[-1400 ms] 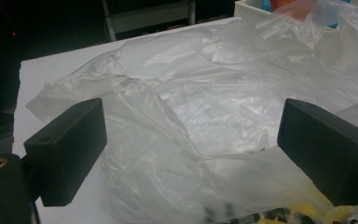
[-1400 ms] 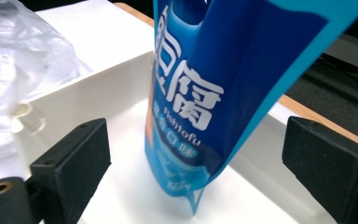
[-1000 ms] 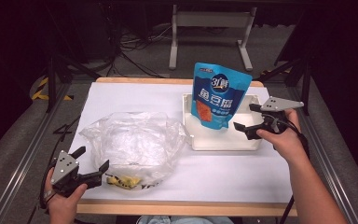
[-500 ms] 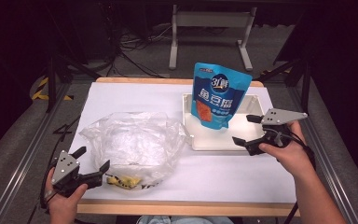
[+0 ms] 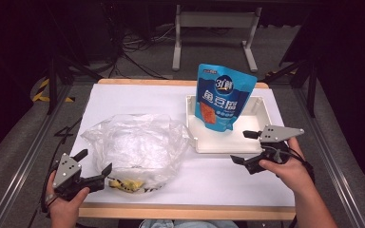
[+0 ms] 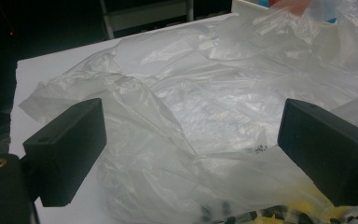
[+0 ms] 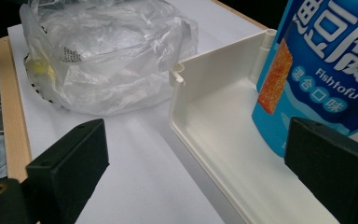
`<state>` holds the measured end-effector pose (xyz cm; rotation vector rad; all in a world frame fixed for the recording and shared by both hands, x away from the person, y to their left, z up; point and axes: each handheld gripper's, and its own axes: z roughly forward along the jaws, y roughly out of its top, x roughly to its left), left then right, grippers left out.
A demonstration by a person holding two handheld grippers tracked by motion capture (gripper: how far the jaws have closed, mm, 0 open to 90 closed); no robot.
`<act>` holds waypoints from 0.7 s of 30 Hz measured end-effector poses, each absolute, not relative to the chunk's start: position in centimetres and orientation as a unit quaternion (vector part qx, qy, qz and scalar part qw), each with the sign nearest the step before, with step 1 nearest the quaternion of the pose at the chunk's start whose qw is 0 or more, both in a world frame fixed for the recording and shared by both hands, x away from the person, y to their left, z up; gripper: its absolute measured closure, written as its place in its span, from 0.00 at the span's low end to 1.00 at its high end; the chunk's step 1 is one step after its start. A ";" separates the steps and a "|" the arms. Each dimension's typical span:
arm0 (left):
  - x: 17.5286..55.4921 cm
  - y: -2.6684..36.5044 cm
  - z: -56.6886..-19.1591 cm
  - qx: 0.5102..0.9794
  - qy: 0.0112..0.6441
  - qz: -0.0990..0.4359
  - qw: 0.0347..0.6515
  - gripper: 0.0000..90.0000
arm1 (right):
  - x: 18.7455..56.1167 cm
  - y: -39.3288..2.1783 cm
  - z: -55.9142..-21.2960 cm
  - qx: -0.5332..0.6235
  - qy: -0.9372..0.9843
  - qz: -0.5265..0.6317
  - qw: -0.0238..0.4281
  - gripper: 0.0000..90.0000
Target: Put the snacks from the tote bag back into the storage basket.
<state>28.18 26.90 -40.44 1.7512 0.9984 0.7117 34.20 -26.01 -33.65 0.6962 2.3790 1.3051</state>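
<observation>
A blue snack pouch (image 5: 222,96) stands upright in a white tray (image 5: 255,144) at the right of the table; up close the pouch (image 7: 326,70) rises from the tray (image 7: 214,116). A crumpled clear plastic bag (image 5: 138,145) lies left of the tray, with yellow and black print at its near edge. My left gripper (image 5: 94,168) is open just off the bag's near-left corner, and the bag (image 6: 205,107) spreads between its jaws. My right gripper (image 5: 246,147) is open at the tray's near edge, holding nothing.
The white table top (image 5: 138,97) has a wooden front edge (image 5: 185,211). Dark floor, cables and a metal stand (image 5: 214,23) lie beyond the far edge. Bare table surface lies in front of the tray and behind the bag.
My right gripper has drawn back from beside the pouch toward the tray's near edge. The pouch stays standing in the tray. The left gripper has hardly moved.
</observation>
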 end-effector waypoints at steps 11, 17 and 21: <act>28.2 26.8 -40.5 0.721 0.407 0.287 0.481 0.10 | 33.9 -25.9 -36.7 0.262 0.821 0.479 0.167 0.06; 28.3 26.8 -40.6 0.724 0.404 0.283 0.482 0.09 | 34.1 -25.8 -38.7 0.271 0.822 0.471 0.172 0.04; 28.3 26.8 -40.6 0.725 0.404 0.281 0.482 0.09 | 34.3 -25.6 -39.6 0.269 0.829 0.460 0.172 0.04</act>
